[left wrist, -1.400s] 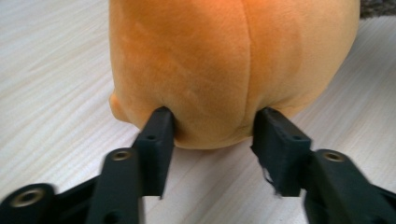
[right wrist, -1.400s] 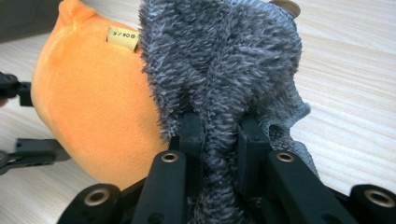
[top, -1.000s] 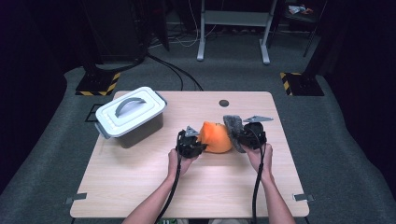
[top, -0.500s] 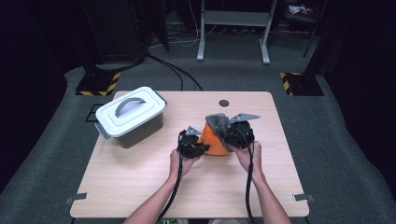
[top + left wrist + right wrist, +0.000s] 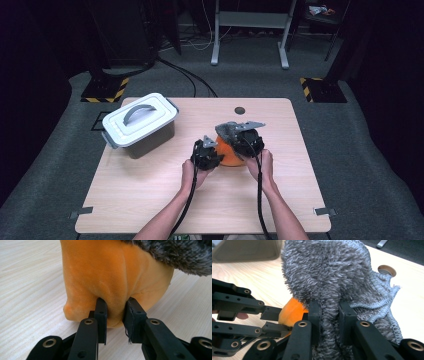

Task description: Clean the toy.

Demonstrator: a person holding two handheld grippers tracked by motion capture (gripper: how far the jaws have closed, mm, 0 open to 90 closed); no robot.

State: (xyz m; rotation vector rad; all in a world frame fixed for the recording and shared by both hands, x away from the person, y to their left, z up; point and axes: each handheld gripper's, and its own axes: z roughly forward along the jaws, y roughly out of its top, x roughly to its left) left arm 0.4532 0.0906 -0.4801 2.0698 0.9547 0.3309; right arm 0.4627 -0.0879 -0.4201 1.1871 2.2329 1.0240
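An orange plush toy (image 5: 229,156) sits mid-table between my two grippers. My left gripper (image 5: 212,152) grips it from the left. In the left gripper view its pads (image 5: 101,312) pinch a fold of the orange plush (image 5: 110,272); the jaws have just been opening a little, with the fold still pressed between them. A grey knitted cover (image 5: 227,131) lies over the toy's top. My right gripper (image 5: 329,312) is shut on a bunch of this grey knit (image 5: 329,272), with the orange plush (image 5: 292,311) peeking out beneath it.
A white lidded box (image 5: 140,122) with a grey handle stands at the table's left rear. A round cable hole (image 5: 240,110) sits near the far edge. Bare wooden table (image 5: 150,200) lies in front of the hands. Dark floor surrounds the table.
My right gripper has moved left with the grey knit, drawing it over the orange toy so less orange shows. The left hand has stayed in place.
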